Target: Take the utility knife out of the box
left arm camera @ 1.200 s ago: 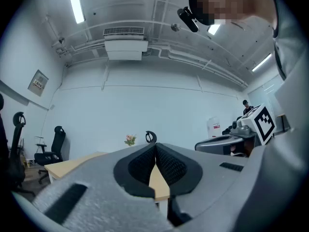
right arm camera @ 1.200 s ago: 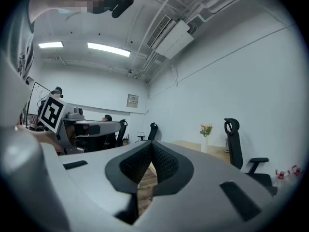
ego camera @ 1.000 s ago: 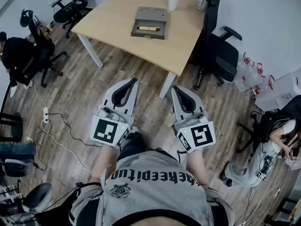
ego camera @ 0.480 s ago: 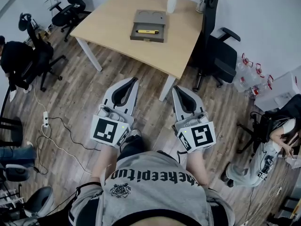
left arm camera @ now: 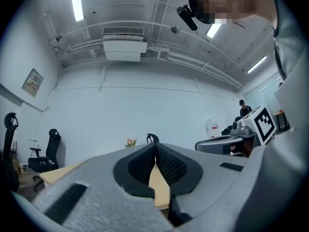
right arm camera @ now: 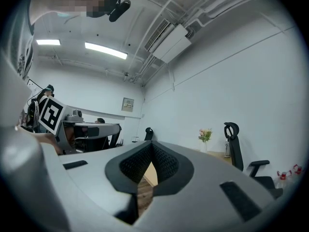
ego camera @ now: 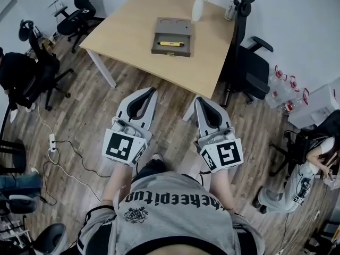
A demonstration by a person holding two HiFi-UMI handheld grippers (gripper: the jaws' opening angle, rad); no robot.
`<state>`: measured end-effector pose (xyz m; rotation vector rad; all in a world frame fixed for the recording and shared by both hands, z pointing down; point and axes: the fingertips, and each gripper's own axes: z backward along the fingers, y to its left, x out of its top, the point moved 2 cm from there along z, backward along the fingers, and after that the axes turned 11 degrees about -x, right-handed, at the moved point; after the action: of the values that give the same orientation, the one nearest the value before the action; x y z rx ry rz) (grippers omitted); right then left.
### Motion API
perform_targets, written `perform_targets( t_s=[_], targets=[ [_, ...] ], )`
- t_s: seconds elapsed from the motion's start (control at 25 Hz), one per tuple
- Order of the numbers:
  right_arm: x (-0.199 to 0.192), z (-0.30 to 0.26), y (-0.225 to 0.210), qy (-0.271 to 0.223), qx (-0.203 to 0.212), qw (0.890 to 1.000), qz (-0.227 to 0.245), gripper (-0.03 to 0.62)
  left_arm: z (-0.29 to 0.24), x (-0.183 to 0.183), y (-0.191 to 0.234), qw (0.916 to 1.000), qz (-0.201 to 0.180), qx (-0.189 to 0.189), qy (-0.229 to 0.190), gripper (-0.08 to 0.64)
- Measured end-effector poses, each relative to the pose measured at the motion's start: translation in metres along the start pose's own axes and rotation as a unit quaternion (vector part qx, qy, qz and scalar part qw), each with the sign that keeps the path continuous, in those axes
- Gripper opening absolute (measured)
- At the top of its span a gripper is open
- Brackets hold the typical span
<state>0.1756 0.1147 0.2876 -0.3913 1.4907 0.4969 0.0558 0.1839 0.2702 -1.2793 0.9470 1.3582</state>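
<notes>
Office, wooden table (ego camera: 127, 32), black swivel chairs (ego camera: 253, 68), ceiling strip lights (left arm camera: 76, 2), seated person (ego camera: 16, 74)

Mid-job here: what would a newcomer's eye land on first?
The left tool and right tool, both shut and empty, fill the foreground over the wooden floor. Ahead, on the light table, an open grey box holds the yellow utility knife, with a flower vase behind it.

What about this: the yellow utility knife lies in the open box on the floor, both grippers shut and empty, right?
No: the head view shows the open box on the table, not the floor. The yellow utility knife lies in it; left gripper and right gripper are shut and empty.
</notes>
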Motion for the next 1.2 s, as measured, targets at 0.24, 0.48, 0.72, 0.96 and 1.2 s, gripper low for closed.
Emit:
perform_targets(
  t_s=[0.24, 0.48, 0.72, 0.96, 1.2],
  targets=[
    [-0.001, -0.029, 0.015, -0.003, -0.016, 1.000, -0.003, 0.006, 0.004, -0.004, 0.037, 1.0000, 0.003, -0.009, -0.003, 0.020],
    [-0.004, -0.045, 0.032, -0.003, -0.035, 0.999, -0.004, 0.006, 0.013, -0.008, 0.064, 0.9997, 0.009, -0.021, -0.009, 0.019],
    [-0.004, -0.053, 0.036, 0.008, -0.047, 0.999, 0.003, 0.006, 0.013, -0.011, 0.077, 0.9993, 0.019, -0.029, -0.016, 0.019],
    [-0.004, -0.070, 0.038, 0.012, -0.041, 0.999, 0.011, 0.006, 0.015, -0.013, 0.093, 0.9993, 0.024, -0.020, -0.021, 0.019],
    [-0.005, -0.095, 0.043, 0.012, -0.023, 1.000, 0.011, 0.006, 0.016, -0.015, 0.117, 0.9994, 0.028, 0.002, -0.022, 0.018]
  ],
)
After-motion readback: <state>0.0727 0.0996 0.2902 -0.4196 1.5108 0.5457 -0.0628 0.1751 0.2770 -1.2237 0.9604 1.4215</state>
